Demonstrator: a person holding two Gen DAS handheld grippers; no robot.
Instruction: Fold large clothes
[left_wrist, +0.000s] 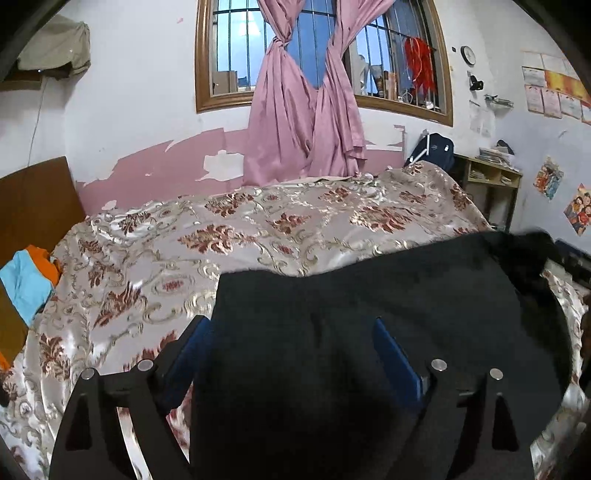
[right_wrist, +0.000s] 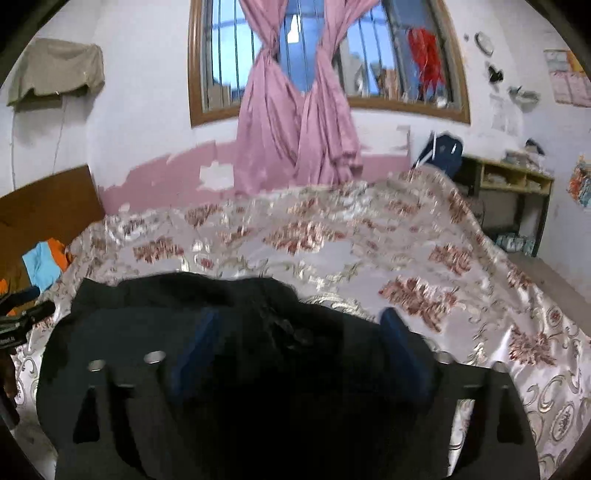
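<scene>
A large black garment (left_wrist: 369, 302) lies on the floral bedspread (left_wrist: 221, 236), spread to the right in the left wrist view. My left gripper (left_wrist: 291, 332) stands open, its blue pads (left_wrist: 391, 354) wide apart, with the garment's left end between them. In the right wrist view the same black garment (right_wrist: 221, 306) lies bunched and wrinkled. My right gripper (right_wrist: 299, 328) is open too, its blue pads (right_wrist: 395, 328) either side of the garment's right end. That view is blurred. The other gripper (right_wrist: 22, 314) shows at the left edge.
A blue and orange cloth (left_wrist: 29, 277) lies at the bed's left by a brown headboard (left_wrist: 37, 199). Pink curtains (left_wrist: 306, 110) hang at the barred window behind the bed. A wooden shelf (left_wrist: 491, 184) and a dark backpack (left_wrist: 432, 147) stand at the back right.
</scene>
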